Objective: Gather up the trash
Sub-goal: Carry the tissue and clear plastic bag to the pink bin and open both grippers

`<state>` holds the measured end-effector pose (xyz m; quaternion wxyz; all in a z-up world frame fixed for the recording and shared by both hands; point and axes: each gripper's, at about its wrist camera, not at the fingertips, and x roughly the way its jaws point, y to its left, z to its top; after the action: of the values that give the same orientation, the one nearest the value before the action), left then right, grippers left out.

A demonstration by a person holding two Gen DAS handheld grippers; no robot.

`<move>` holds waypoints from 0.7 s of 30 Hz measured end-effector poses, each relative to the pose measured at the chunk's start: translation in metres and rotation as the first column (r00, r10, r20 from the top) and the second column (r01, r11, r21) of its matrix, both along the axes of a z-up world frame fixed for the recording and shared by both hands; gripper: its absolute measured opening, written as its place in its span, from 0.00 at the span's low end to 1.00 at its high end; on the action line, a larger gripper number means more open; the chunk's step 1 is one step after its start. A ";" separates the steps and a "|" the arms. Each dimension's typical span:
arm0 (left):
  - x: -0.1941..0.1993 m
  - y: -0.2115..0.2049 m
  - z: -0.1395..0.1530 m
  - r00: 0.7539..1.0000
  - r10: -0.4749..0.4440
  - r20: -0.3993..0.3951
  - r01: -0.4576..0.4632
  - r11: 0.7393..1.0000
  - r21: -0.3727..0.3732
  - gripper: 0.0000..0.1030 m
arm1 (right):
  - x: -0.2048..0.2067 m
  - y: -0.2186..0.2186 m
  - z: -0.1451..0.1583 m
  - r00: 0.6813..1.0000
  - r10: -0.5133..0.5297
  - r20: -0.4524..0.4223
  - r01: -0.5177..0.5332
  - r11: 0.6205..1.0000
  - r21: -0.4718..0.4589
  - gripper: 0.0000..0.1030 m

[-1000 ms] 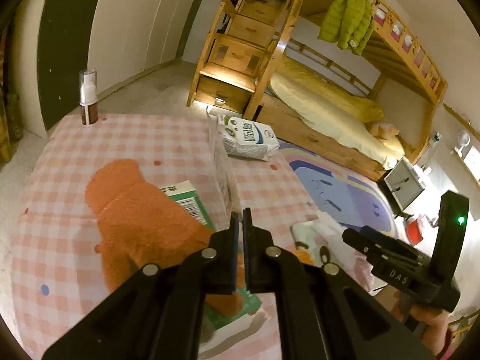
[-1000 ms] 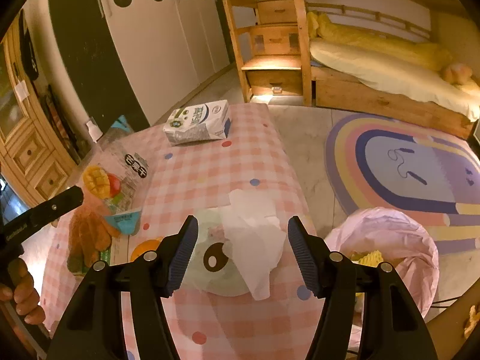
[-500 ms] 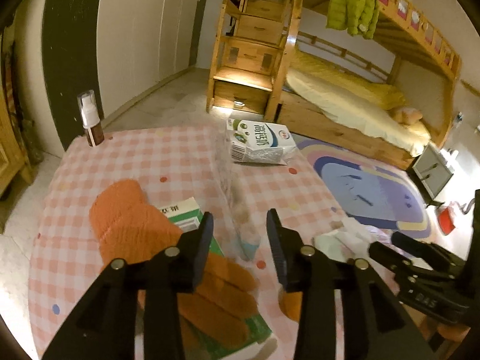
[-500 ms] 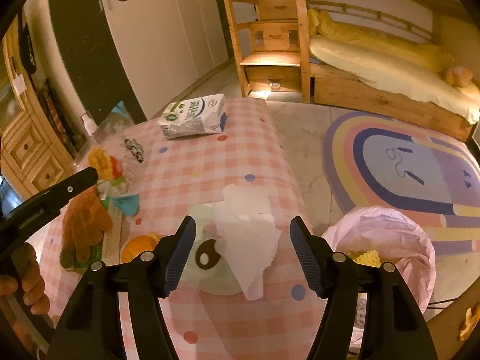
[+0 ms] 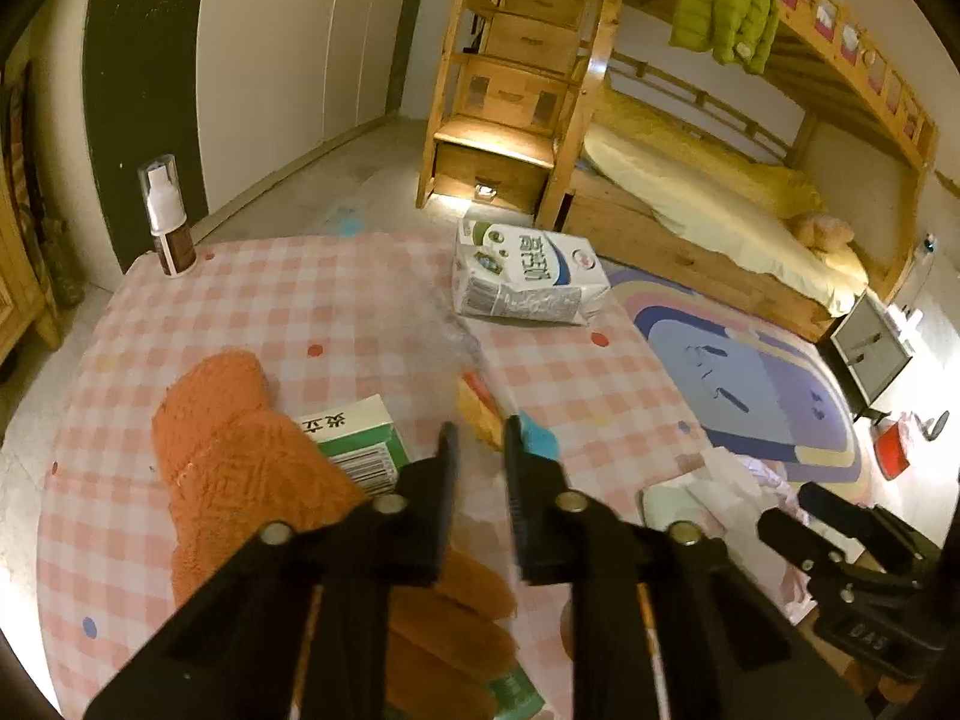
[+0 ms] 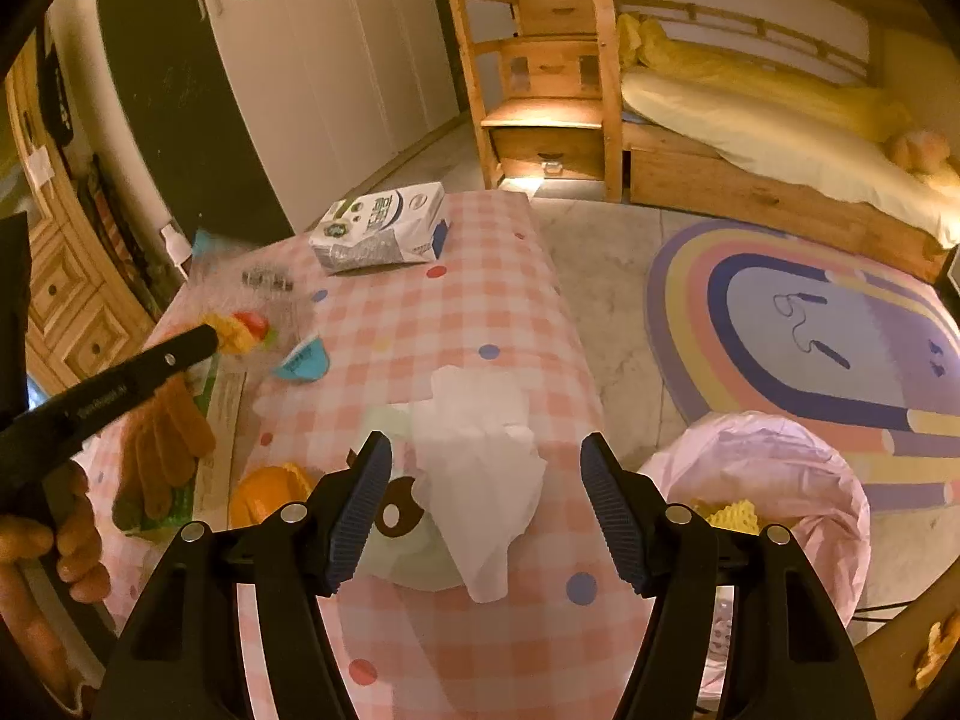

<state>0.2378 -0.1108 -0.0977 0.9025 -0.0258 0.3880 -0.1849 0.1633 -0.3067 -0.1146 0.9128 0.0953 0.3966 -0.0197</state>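
The clear snack wrapper (image 5: 462, 360) beside the milk carton (image 5: 525, 276) looks light, crinkly and slippery; the left claw (image 5: 480, 444), narrowly parted, straddles its near edge, while the right claw (image 6: 483, 504) gapes over tissue (image 6: 480, 456).

The milk carton (image 5: 528, 276), far ahead of the left jaws, carries blue Chinese lettering. Just left of them, the green box (image 5: 354, 438) shows two Chinese characters above a barcode.
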 end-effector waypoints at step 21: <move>-0.059 0.019 0.023 0.986 -0.113 0.122 0.117 0.993 -0.026 0.00 | 0.006 0.026 -0.006 0.998 0.060 -0.034 -0.060 0.998 -0.003 0.10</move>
<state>0.1785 -0.0920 -0.0745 0.9116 -0.0073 0.3306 -0.2442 0.1694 -0.2803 -0.1202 0.9064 0.0809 0.4145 0.0054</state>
